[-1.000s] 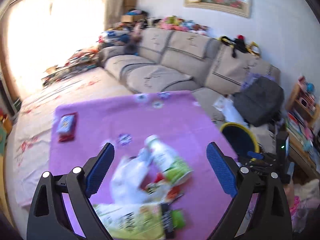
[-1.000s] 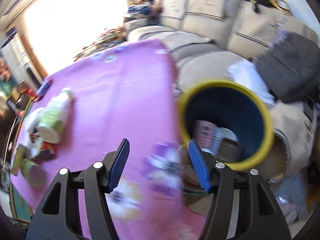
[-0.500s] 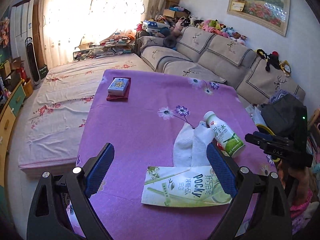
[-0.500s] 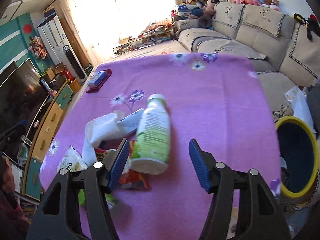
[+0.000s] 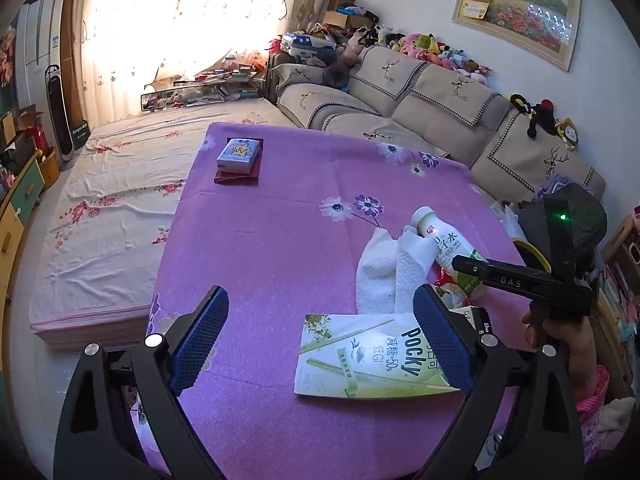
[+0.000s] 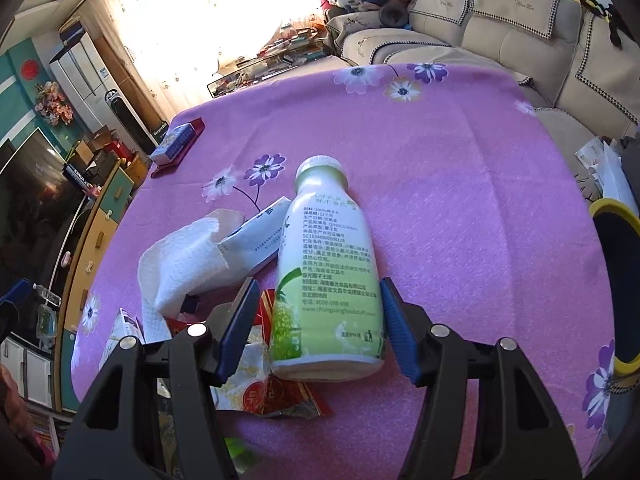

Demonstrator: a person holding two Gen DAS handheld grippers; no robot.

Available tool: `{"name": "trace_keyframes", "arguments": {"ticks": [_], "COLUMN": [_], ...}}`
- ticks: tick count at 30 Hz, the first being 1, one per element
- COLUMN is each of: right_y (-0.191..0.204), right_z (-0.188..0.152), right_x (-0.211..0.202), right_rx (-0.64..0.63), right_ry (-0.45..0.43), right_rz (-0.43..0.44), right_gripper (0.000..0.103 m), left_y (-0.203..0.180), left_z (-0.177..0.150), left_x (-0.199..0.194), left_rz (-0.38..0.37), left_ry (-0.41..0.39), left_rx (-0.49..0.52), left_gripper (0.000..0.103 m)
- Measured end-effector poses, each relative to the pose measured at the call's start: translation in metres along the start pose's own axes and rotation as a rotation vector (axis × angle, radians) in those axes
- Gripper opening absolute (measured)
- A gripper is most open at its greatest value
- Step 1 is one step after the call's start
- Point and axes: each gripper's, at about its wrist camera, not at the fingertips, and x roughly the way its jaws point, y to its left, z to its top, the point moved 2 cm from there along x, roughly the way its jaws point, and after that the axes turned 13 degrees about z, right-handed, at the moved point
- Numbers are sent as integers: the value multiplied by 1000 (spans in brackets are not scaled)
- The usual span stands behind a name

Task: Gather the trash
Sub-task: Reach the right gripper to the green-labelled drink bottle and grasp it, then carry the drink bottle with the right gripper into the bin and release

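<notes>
A white and green drink bottle [image 6: 326, 276] lies on the purple tablecloth [image 6: 460, 200]. My right gripper [image 6: 316, 326] is open, its blue pads on either side of the bottle's base, not closed on it. Beside the bottle lie a crumpled white paper towel [image 6: 182, 264], a torn white packet [image 6: 256, 236] and a red and yellow wrapper [image 6: 272, 388]. In the left wrist view my left gripper [image 5: 320, 340] is open and empty above the cloth, near a flat green Pocky box [image 5: 372, 360]. The bottle [image 5: 448, 248] and towel [image 5: 384, 276] show there too.
A yellow-rimmed blue bin [image 6: 616, 280] stands off the table's right edge. A blue box on a red book [image 5: 239, 158] lies at the far left of the table. A beige sofa [image 5: 400, 100] runs behind. A floral-sheeted bed [image 5: 100, 200] lies left.
My right gripper swung from over the bin back to the table and closed in around the bottle's base. My left gripper drew back and rose, widening its view of the table.
</notes>
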Motion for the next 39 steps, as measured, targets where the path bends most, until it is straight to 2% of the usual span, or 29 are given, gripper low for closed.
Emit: {"name": "trace_keyframes", "arguments": {"ticks": [4, 7, 16, 28, 33, 39], "right_y": [-1, -3, 0, -10, -35, -122], "right_z": [0, 0, -3, -1, -2, -9], "right_x": [5, 6, 1, -54, -97, -154], "right_rx": [14, 22, -4, -4, 22, 158], "right_ry": [1, 0, -12, -120, -190, -258], "right_rz": [1, 9, -7, -13, -59, -239], "right_gripper": [58, 51, 50, 49, 49, 49], "left_y": [-2, -4, -14, -24, -33, -49], "left_z": [-2, -4, -5, -3, -2, 0], "left_x": [3, 5, 4, -1, -3, -2], "left_rz": [-5, -8, -16, -14, -21, -36], "left_ry": [7, 13, 12, -2, -8, -7], "left_rx": [6, 13, 36, 59, 77, 101], "left_gripper": [92, 92, 92, 92, 92, 92]}}
